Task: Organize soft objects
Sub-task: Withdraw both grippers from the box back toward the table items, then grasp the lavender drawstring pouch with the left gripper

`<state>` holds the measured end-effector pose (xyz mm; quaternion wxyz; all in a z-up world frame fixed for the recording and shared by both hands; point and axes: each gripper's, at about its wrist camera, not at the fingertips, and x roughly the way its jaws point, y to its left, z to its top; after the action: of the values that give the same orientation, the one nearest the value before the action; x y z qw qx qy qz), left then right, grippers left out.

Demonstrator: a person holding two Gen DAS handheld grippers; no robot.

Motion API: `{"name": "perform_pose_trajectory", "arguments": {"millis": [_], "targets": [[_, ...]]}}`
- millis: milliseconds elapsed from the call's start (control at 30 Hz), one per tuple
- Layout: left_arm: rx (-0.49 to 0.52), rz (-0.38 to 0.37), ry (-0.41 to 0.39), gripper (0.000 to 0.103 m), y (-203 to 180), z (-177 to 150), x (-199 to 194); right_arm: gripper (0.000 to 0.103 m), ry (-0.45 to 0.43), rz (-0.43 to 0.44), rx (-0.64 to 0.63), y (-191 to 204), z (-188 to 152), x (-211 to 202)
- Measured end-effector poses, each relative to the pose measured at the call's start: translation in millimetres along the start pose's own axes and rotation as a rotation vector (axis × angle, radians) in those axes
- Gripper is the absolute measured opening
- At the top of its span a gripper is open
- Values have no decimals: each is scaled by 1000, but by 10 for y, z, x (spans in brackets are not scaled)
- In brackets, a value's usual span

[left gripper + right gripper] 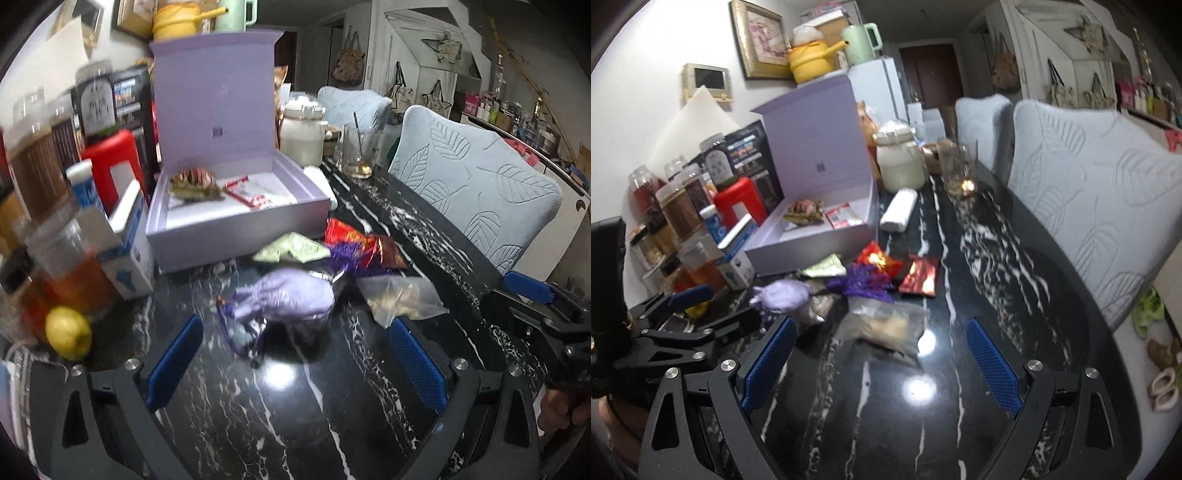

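A lilac drawstring pouch (284,295) lies on the black marble table, just ahead of my open, empty left gripper (295,365). It also shows in the right wrist view (785,295). Behind it lie a green packet (291,251), purple tinsel (351,256), red foil packets (369,243) and a clear plastic bag (399,299). An open lilac box (236,225) holds a brown plush item (195,182) and a red-white packet (247,194). My right gripper (882,362) is open and empty, with the clear bag (886,325) just ahead of it.
Jars, a red canister (110,166), a blue-white carton (129,251) and a lemon (68,332) crowd the left. A white jar (303,136), a glass (360,151) and a white roll (899,210) stand further back. Two pale blue chairs (476,192) line the table's right edge.
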<state>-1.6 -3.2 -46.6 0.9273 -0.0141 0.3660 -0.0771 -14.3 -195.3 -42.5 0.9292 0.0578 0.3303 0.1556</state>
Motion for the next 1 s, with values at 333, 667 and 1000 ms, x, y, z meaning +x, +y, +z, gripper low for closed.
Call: {"name": "perform_pose_trajectory", "arguments": {"millis": [333,667,1000], "targets": [[-44,-40,16,103,98,-32,264,94,40,28,-11,-71,22,267],[-62,-60,62,103,106,98,646,94,58,30,35,-173,55,418],[-37,-50,89,103,115,153,895,94,94,0,52,-290,11,541]]}}
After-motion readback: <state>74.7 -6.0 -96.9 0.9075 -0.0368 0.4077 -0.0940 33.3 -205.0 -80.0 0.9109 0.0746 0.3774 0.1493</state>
